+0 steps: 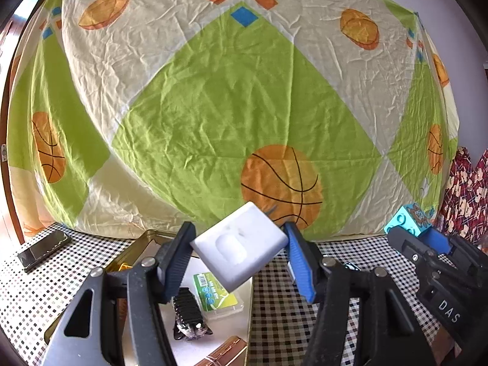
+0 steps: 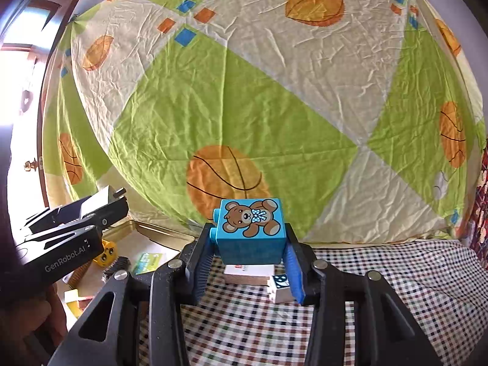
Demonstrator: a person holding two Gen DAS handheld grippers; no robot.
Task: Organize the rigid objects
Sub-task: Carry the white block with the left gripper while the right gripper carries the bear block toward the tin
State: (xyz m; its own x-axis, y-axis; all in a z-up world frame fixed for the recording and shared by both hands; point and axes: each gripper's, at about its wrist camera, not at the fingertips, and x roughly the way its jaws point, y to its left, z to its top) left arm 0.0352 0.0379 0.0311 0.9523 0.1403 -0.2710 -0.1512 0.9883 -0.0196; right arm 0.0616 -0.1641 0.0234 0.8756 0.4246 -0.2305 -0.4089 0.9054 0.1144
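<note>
My left wrist camera sits just behind the left gripper (image 1: 241, 251), looking forward along its fingers and slightly down, so the checkered tablecloth (image 1: 289, 302) fills the bottom of the frame and the basketball-print sheet (image 1: 213, 106) rises close behind. The right gripper (image 1: 427, 238) pokes in at the lower right edge. My right wrist camera rides behind the right gripper (image 2: 251, 241), facing the same sheet (image 2: 244, 97) at similar closeness. There the left gripper (image 2: 100, 204) enters from the left edge. Both views share the sheet, the cloth, and the gold tray (image 1: 152, 235) (image 2: 164, 231).
</note>
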